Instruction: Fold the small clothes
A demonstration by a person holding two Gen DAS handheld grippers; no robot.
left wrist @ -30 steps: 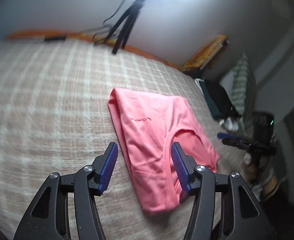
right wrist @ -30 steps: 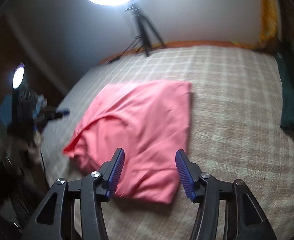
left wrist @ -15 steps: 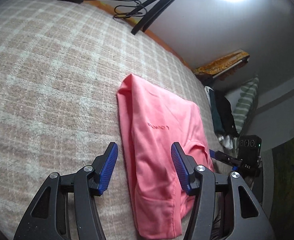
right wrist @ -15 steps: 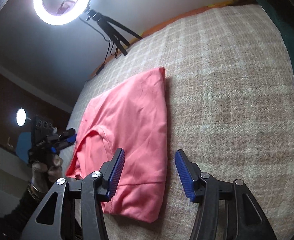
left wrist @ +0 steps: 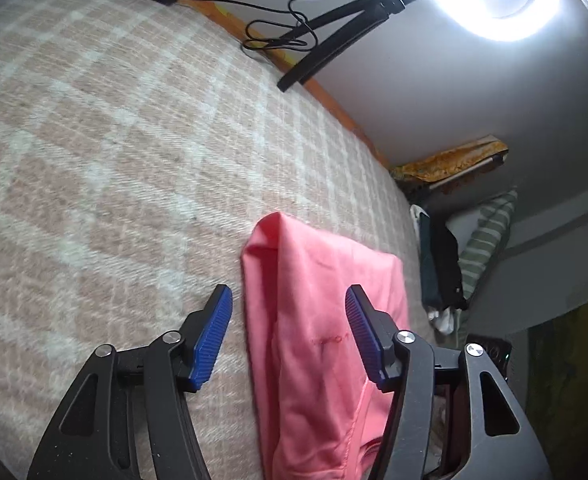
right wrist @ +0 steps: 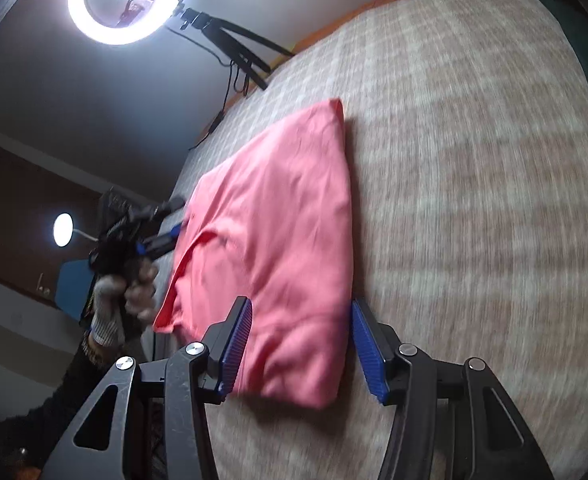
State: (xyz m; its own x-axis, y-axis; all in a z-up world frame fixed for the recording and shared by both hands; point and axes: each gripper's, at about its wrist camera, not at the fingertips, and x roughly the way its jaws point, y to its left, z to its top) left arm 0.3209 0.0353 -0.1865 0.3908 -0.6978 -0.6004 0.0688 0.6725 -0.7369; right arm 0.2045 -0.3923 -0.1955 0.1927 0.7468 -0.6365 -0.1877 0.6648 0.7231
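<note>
My left gripper (left wrist: 288, 334) is opening, nothing pinched; the pink folded garment (left wrist: 317, 320) lies at 1 o'clock on the checked blanket (left wrist: 114, 160). My right gripper (right wrist: 299, 346) straddles its corner (right wrist: 294, 360), parted. Risk: pinching blanket with cloth.

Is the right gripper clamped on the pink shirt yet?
No, the right gripper stands open above the pink shirt, its pads apart and not pressing the cloth.

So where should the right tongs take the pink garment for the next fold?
Probably at the near corner of the pink garment, coming from above and the near side. There the folded edges meet in a thick, rounded corner lying flat on the checked blanket, already framed by the open right tongs. The left tongs, opening, flank the opposite edge.
</note>
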